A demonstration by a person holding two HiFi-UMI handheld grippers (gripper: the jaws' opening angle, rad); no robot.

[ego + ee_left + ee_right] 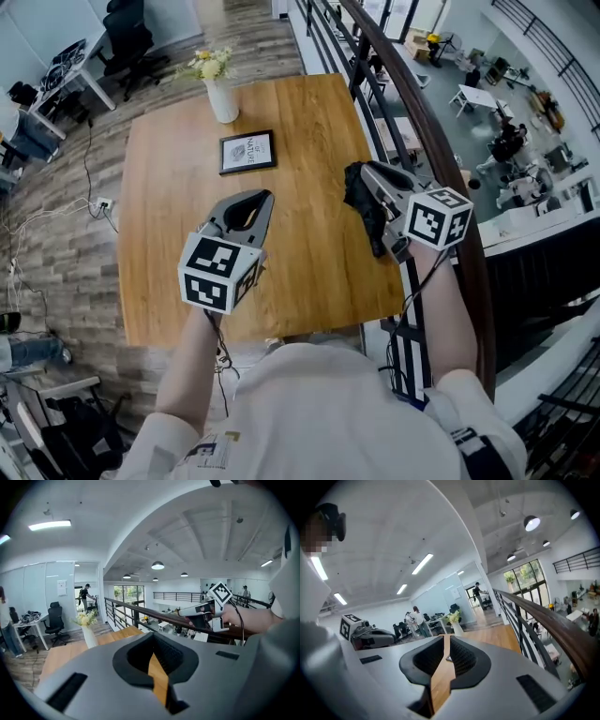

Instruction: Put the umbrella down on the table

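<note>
The umbrella, a folded black bundle, lies on the wooden table near its right edge. The right gripper partly hides it. My right gripper hovers just above it, jaws nearly together with only a thin slit and nothing between them. My left gripper is held up over the table's middle, shut and empty. Both point roughly level across the table. Neither gripper view shows the umbrella. Each gripper appears in the other's view: the right gripper and the left gripper.
A white vase of flowers stands at the table's far edge, with a framed picture lying in front of it. A dark handrail and railing run along the table's right side over a drop. Office chairs and desks stand at the far left.
</note>
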